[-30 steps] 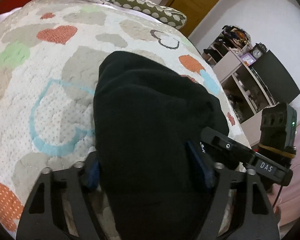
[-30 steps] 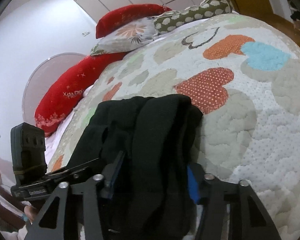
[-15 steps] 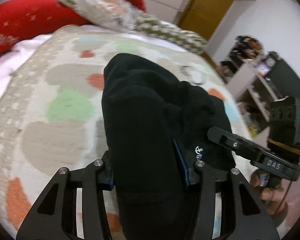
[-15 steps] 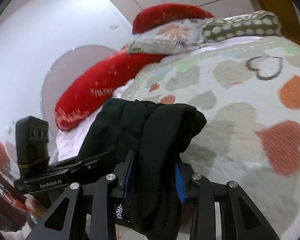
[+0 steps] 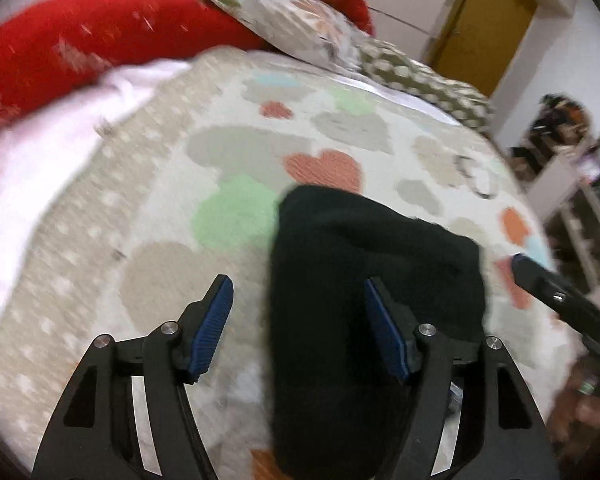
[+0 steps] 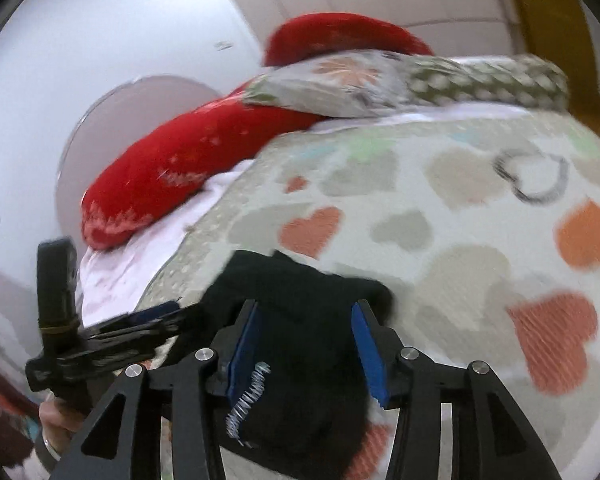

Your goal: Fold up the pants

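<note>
Black pants [image 5: 340,280], apparently loose between spread fingers.

The black left gripper with blue-padded fingers [image 5: 296,320] and the matching black right gripper [image 6: 306,338] both stand with jaws spread wide, pads clamping nothing, pointing forward and side by side.

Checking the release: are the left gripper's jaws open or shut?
Open: the left gripper has a wide gap between its blue pads, and the black pants lie unclamped.
</note>
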### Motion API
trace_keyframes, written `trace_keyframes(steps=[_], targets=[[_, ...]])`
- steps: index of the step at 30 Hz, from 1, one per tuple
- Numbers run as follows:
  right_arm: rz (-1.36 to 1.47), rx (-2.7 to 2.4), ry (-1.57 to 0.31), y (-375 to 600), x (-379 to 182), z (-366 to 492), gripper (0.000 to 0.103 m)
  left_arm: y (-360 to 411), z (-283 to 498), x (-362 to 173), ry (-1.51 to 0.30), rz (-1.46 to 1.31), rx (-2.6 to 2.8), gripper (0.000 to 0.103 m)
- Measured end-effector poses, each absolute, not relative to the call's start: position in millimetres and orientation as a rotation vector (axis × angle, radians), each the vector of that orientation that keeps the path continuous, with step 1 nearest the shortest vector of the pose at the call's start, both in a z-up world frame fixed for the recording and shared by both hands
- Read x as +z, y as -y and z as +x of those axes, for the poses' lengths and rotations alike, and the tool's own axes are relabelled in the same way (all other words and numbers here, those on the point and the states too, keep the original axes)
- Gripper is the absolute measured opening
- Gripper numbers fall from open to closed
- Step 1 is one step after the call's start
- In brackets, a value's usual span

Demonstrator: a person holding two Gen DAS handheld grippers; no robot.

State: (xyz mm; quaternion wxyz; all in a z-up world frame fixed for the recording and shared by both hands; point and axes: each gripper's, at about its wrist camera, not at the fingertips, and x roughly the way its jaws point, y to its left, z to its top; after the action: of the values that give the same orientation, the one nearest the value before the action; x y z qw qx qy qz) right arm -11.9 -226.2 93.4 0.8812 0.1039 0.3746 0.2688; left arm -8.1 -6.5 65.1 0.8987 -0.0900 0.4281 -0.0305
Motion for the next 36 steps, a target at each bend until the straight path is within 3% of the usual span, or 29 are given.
trace_keyframes(steps=[9,21,32,36], targets=[[0.089,0.486,-0.847,195.4,41.8,29.8,0.046,23.8,10.9,35.4,-0.937,-0.204,-0.125,0.07],[0.133,0.536,-0.795,207.7,78.6,-21.4,0.048,29.9,-8.4,46.1,-0.919,-0.165,-0.085,0.071],[0.004,0.475,-0.871,197.1,34.4,-51.2,0.049,28.7,-43.1,41.7,-0.869,-0.17,-0.048,0.071],[0.065,0.498,-0.854,205.6,49.0,-54.2,0.049,31.2,-48.7,48.9,-0.847,-0.137,-0.035,0.071]])
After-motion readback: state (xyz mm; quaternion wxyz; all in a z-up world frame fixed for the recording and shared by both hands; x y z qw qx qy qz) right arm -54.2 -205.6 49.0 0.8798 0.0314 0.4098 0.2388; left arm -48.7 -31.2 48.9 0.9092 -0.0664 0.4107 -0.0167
